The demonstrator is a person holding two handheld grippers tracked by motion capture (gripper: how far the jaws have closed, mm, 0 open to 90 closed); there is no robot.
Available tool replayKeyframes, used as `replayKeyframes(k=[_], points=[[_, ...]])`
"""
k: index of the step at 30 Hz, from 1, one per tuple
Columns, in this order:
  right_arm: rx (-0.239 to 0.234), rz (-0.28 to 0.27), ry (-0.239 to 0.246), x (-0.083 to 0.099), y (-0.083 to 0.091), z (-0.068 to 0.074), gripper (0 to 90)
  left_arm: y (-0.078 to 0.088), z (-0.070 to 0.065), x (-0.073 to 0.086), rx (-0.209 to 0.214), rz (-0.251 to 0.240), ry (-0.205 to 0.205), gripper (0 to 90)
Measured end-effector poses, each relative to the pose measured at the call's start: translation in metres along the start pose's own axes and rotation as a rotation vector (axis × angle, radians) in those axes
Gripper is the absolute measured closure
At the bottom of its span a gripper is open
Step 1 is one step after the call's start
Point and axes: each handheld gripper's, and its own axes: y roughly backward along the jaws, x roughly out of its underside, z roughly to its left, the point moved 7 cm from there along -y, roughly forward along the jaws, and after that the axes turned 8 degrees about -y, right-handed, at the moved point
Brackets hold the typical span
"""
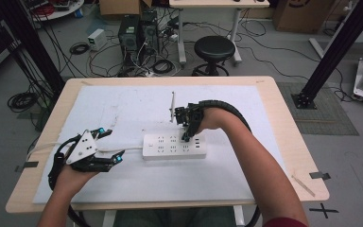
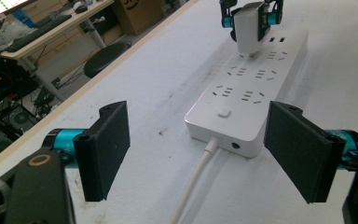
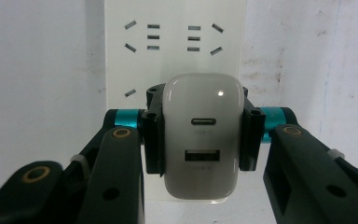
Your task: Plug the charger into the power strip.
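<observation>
The right tool [image 3: 200,140] squeezes a white charger [image 3: 202,135] and holds it just above the holes of the white power strip [image 1: 174,145]. The left tool [image 2: 196,154] is wide open and holds nothing, near the strip's cord end on the table [image 1: 274,101].

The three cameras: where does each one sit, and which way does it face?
High view: above the table's near side, looking down; both forearms and claws show.
Left gripper view: on the left claw, open, facing the power strip.
Right gripper view: on the right claw, looking down at the strip.
Shared: the USB charger, held over the strip.
</observation>
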Motion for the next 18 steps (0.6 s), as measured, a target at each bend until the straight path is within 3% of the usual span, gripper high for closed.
replayKeyframes(k=[5,7,8,18], points=[[-0.005,0.001,-0.002,-0.002,-0.002,0.000,63.3,0.001,0.000,0.000,-0.005,0.001,-0.003,22.6],[0.006,0.025,0.009,-0.004,-0.011,0.001,63.4,0.001,-0.001,-0.001,-0.008,-0.002,-0.001,22.6],[0.008,0.039,-0.009,-0.004,-0.011,0.002,63.5,0.002,-0.001,-0.001,-0.007,-0.002,-0.005,22.6],[0.003,0.020,-0.003,-0.002,-0.011,0.001,63.6,0.000,-0.001,-0.004,-0.004,-0.003,-0.008,22.6]])
